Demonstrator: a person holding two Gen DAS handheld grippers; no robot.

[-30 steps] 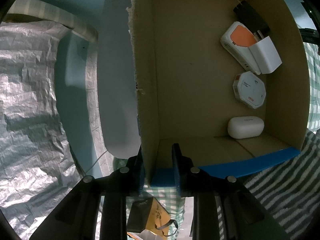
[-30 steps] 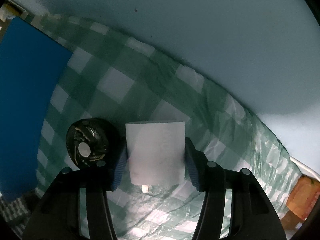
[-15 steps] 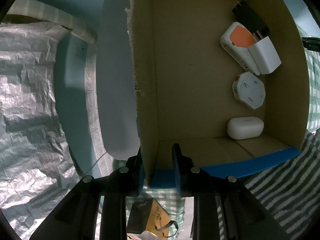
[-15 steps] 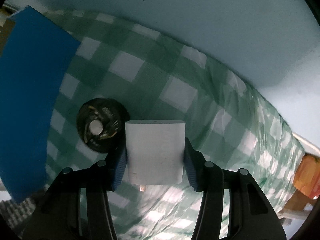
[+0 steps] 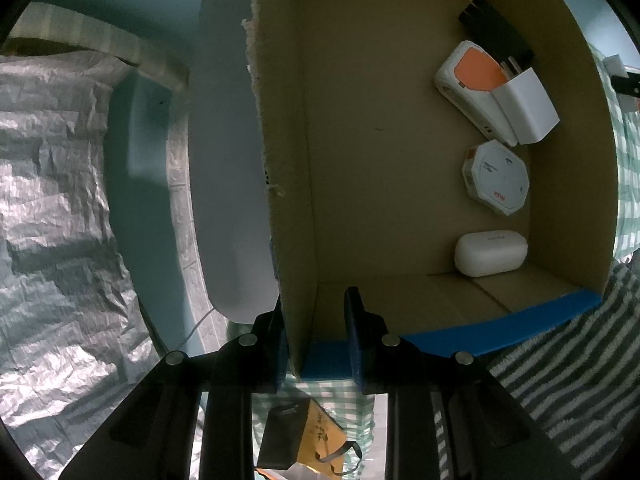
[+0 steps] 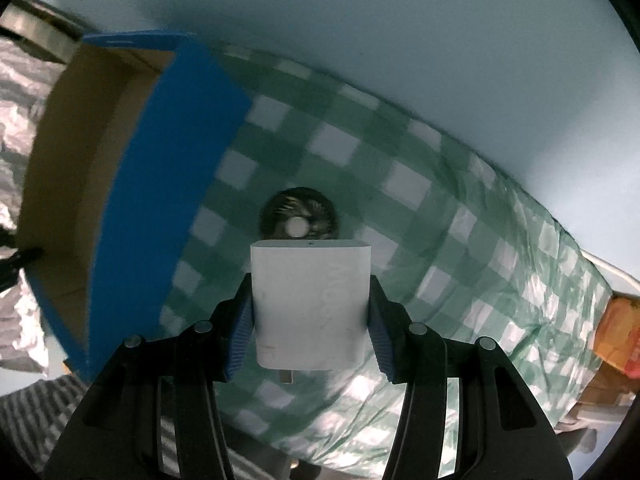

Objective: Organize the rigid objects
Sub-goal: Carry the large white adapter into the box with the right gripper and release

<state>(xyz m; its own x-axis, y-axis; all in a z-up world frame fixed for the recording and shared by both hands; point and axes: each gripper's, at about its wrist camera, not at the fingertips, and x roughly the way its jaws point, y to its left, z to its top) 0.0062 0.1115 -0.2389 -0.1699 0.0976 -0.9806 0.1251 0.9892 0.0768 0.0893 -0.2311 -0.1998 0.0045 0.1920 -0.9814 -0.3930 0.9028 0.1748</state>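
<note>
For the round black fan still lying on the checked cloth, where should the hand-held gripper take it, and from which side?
Grip the round black fan across its outer rim, coming straight down from above. It lies flat on the checked cloth, so only the rim gives two opposite faces. The box wall stands clear to one side.

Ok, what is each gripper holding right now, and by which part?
Right gripper clamps the white charger by its two side faces. Left gripper pinches the cardboard box by its wall's corner.

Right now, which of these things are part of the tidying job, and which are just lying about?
Part of the job:
- white charger in the right claw
- black round fan on the checked cloth
- cardboard box, its wall between the left claw's fingers
- white case and octagonal box inside

Lying about:
- silver foil sheet
- striped towel
</note>
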